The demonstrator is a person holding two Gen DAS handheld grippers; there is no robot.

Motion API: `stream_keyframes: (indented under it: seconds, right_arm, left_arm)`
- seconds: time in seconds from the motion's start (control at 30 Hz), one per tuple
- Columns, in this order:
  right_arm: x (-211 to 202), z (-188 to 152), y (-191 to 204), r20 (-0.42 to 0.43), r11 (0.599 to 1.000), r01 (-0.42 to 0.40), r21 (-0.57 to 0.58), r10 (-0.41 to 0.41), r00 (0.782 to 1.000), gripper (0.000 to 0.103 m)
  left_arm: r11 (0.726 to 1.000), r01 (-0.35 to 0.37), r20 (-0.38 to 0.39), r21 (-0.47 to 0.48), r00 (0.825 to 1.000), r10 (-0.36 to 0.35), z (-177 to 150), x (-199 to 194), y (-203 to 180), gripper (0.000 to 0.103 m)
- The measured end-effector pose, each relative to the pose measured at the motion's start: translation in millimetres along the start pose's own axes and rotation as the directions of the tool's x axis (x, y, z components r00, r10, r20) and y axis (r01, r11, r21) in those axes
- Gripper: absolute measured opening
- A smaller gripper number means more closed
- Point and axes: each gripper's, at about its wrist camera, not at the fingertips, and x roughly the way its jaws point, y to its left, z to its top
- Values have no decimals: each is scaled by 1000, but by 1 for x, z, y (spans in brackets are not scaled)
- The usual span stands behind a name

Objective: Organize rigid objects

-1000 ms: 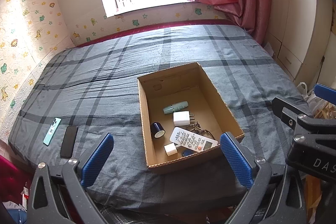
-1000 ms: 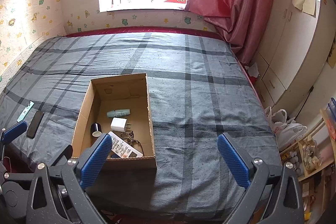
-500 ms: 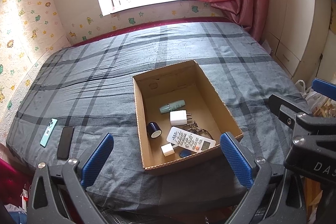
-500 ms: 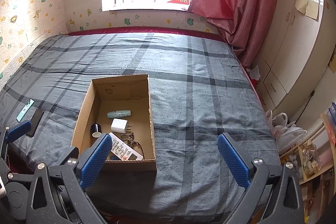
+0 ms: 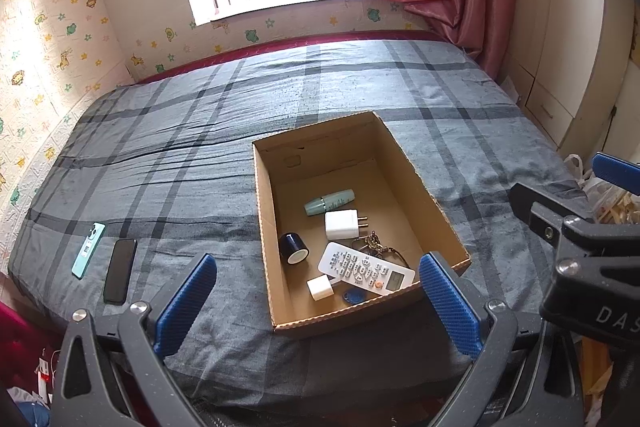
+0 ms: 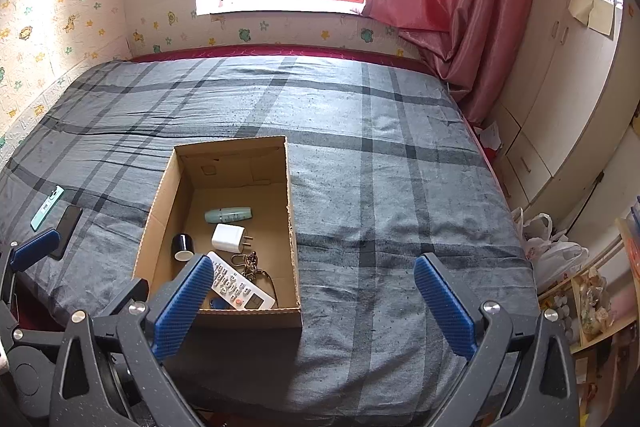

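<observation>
An open cardboard box (image 5: 424, 183) lies on the grey plaid bed. Inside it are a white remote (image 5: 366, 269), a white charger (image 5: 341, 224), a pale green tube (image 5: 330, 202), a dark blue cylinder (image 5: 294, 248), a small white cube (image 5: 320, 287), a blue fob (image 5: 352, 295) and keys (image 5: 376, 245). A teal phone (image 5: 89, 249) and a black phone (image 5: 120, 270) rest on the bed left of the box. My left gripper (image 5: 316, 259) hovers open near the box's front edge, holding nothing. My right gripper (image 6: 314, 263) is open and empty, just right of the box (image 6: 292, 211).
The bed (image 6: 400, 187) fills both views, with bare blanket right of and behind the box. A window wall and a pink curtain (image 6: 460, 7) stand at the far end. White cupboards (image 6: 560, 99) and bags (image 6: 552, 251) line the right side.
Both views have drifted only slightly. The objects have not moved, and both grippers stay open and empty.
</observation>
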Motion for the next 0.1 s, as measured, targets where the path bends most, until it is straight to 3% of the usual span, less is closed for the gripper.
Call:
stream_keyframes:
  seconds: [0.1]
  right_arm:
    - [4,1,-1,0,1000,-5,7,5,1000,103]
  left_arm:
    - [1000,15,6,6,1000,-15,1,2,0,103]
